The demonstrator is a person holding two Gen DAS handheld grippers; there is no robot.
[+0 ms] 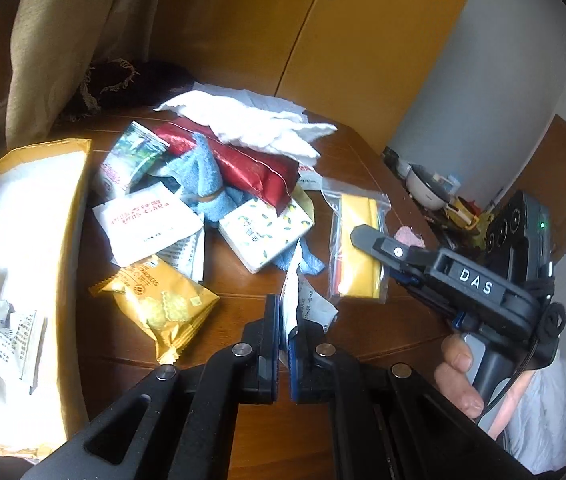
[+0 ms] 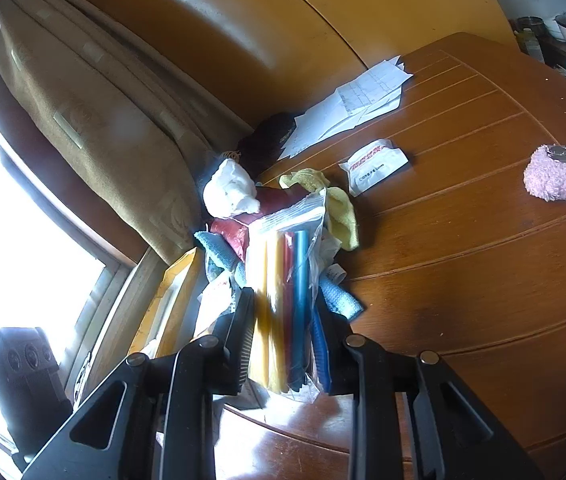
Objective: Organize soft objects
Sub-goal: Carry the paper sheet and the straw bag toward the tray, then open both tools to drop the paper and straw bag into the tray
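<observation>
Here, counter: brown wood with grooved lines, carrying a heap of packets and cloths near a curtain.
Padded envelope: yellow, the largest item, at the left edge of the left wrist view, with crumpled printed paper on it.
White cloth: crumpled at the far side of the heap, lying over a shiny red pouch.
Blue towel: bunched in the middle of the heap, partly under the red pouch.
Zip bag: clear plastic holding yellow, red and blue sticks; it sits between the right tongs, which are closed on it at the right side of the heap.
Cracker packet: gold, on the counter just left of the left tongs.
Pink fluffy item: alone on the counter, well apart from the heap.
Left tongs: closed on a white printed wrapper, held near the counter's front edge.
</observation>
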